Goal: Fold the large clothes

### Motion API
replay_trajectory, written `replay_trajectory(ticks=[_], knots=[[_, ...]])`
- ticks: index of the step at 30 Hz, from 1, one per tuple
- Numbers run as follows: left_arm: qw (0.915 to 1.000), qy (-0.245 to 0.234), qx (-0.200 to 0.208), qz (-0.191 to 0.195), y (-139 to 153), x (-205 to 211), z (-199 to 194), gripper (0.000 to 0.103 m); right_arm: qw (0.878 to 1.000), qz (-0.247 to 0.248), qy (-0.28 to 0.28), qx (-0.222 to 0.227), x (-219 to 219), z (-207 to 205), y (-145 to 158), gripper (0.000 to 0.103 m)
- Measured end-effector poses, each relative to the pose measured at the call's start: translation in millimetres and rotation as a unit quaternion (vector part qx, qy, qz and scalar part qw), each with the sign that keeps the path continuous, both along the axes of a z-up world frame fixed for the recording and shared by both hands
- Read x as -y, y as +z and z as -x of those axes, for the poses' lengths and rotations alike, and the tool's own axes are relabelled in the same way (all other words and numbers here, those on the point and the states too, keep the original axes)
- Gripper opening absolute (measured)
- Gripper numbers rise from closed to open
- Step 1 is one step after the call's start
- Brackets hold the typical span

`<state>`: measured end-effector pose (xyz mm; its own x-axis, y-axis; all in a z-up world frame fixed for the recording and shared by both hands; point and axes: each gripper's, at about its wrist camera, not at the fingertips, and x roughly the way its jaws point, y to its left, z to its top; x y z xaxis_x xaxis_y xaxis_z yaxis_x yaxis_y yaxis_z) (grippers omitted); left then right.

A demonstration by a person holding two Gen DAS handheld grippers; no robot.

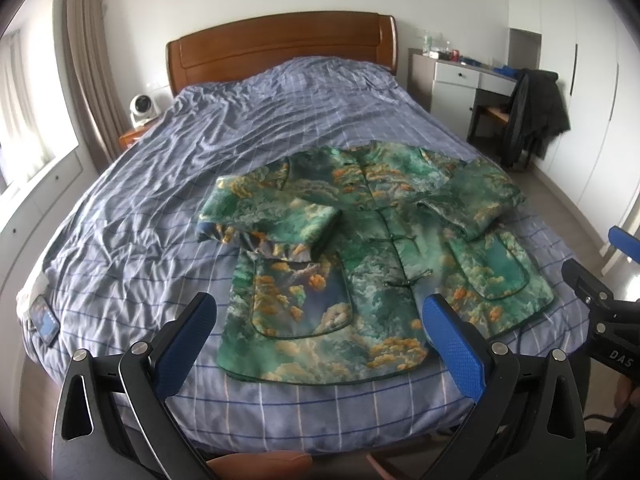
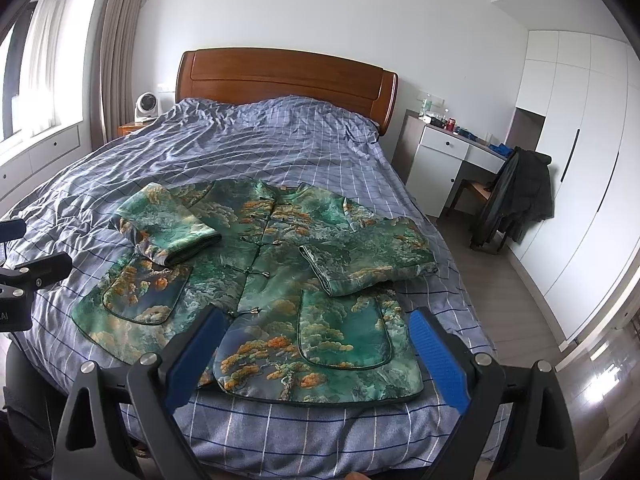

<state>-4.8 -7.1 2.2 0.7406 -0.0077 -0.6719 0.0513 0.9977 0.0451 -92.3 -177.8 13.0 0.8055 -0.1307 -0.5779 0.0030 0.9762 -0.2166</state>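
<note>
A green quilted jacket (image 1: 376,256) with orange and white cloud print lies front up on the bed, collar toward the headboard, both sleeves folded in across its chest. It also shows in the right wrist view (image 2: 280,288). My left gripper (image 1: 320,320) is open and empty, held above the jacket's hem near the foot of the bed. My right gripper (image 2: 316,340) is open and empty, above the hem on the jacket's right half. The right gripper's body shows at the edge of the left wrist view (image 1: 600,304).
The bed has a crumpled blue checked cover (image 1: 248,120) and a brown wooden headboard (image 2: 288,76). A phone (image 1: 44,318) lies on the cover's left edge. A white desk (image 2: 452,156) and a chair draped with dark coats (image 2: 516,196) stand to the right. A small fan (image 2: 146,106) sits on the left nightstand.
</note>
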Motion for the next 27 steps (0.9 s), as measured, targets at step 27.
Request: replay_trajectory(ticks=[27], knots=[[1.0,-0.002,-0.002,0.001,-2.8,2.1,2.7,0.103,1.0,-0.005,0.002,-0.006,-3.6,3.0,-2.4,0.096]])
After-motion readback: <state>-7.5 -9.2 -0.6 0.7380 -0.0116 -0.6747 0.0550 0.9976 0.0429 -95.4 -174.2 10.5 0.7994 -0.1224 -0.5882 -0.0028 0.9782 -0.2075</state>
